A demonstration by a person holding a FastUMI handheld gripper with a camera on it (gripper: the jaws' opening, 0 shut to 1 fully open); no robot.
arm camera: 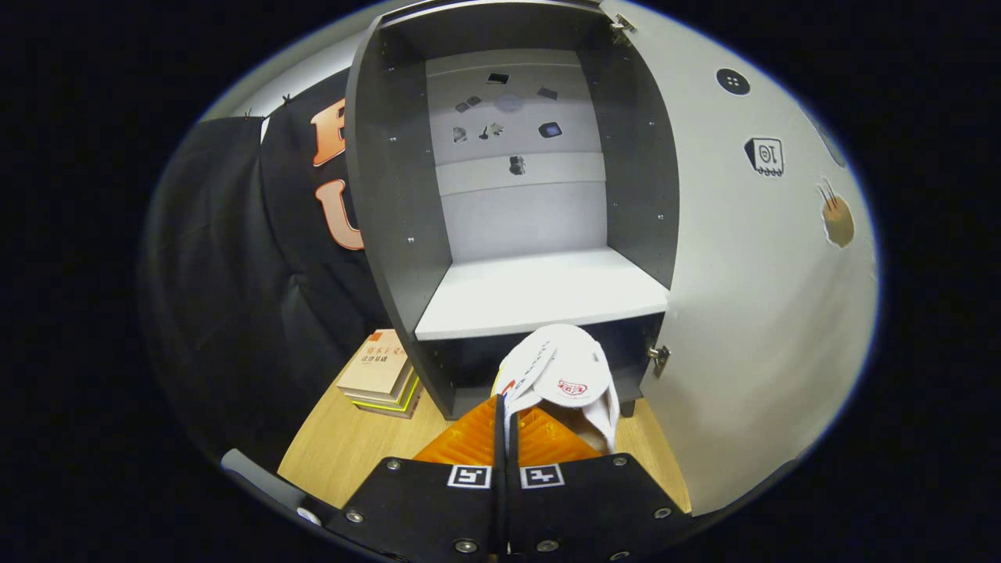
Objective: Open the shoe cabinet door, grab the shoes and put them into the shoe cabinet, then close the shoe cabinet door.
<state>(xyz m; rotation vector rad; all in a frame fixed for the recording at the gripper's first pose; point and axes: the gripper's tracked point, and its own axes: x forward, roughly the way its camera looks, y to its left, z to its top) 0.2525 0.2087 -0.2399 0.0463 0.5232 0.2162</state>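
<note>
The grey shoe cabinet point(391, 203) stands straight ahead with its door point(751, 297) swung wide open to the right. Inside, a white shelf point(539, 293) lies bare, with a dark lower space beneath it. My gripper point(504, 418) is shut on the white shoe point(565, 377), pinching its edge between the two fingers. The shoe hangs in the air just ahead of the fingers, in front of the lower compartment and a little below the shelf's front edge. A red logo shows on its tongue.
A stack of books point(381, 377) lies on the wooden floor point(344, 446) by the cabinet's left foot. Black cloth hangs to the left. The open door blocks the right side; small stickers mark its inner face and the cabinet's back panel.
</note>
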